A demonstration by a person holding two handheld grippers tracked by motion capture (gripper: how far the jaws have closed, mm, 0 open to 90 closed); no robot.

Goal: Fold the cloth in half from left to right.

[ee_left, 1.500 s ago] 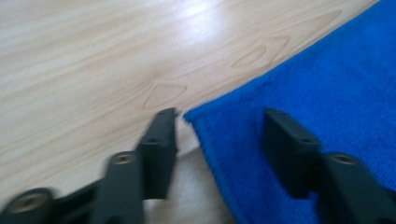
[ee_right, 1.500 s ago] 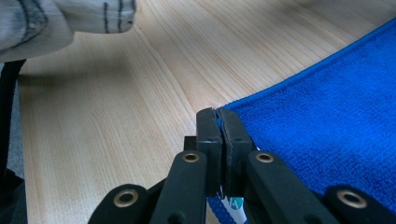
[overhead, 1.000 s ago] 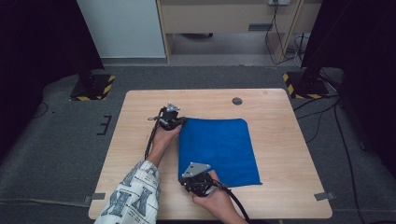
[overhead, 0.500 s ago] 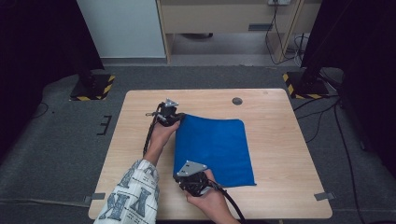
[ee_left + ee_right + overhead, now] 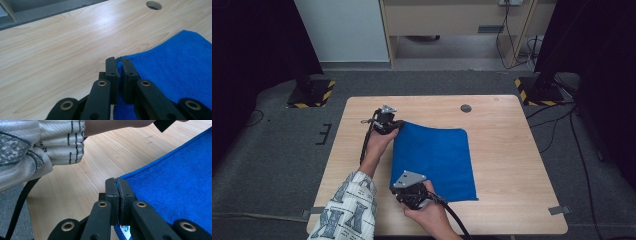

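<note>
My left gripper (image 5: 119, 65) and right gripper (image 5: 117, 185) each clamped on a corner of the blue terry cloth (image 5: 437, 157), light wooden table (image 5: 507, 150) underneath.

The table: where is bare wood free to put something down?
The table is bare right of the blue cloth, up to its right edge, and along the far edge around the round hole. The left side is crowded: both grippers pinch the cloth's left corners.

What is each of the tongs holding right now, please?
Left tongs: closed on a corner of the blue towel.
Right tongs: closed on another corner of it.
</note>
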